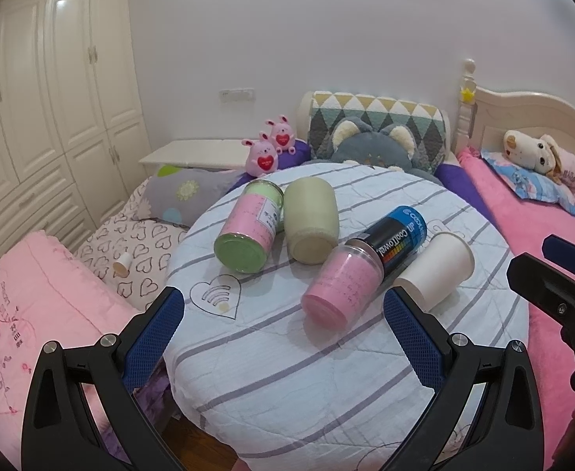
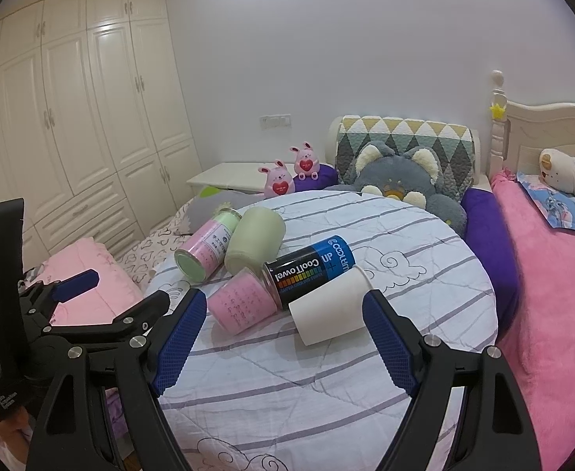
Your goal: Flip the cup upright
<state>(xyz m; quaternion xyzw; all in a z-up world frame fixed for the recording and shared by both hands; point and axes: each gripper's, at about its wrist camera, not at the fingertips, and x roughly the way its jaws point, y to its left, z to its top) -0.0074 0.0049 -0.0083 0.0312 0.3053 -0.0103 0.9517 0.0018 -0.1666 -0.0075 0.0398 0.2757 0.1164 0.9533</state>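
Note:
A white paper cup [image 1: 436, 271] lies on its side on the round striped table [image 1: 326, 373], base toward me, beside a blue and black can [image 1: 399, 235]. It also shows in the right wrist view [image 2: 330, 308]. My left gripper [image 1: 283, 337] is open and empty, above the table's near edge. My right gripper [image 2: 283, 337] is open and empty, its jaws short of the cup; it also shows at the right of the left wrist view [image 1: 554, 274].
A pink jar [image 1: 338, 286], a pale green cup [image 1: 311, 223] and a pink and green can [image 1: 248, 231] lie on their sides on the table. Beds with pink blankets [image 1: 542, 235] and plush toys [image 1: 370, 147] surround it. A small cup [image 1: 123, 265] lies on the left bed.

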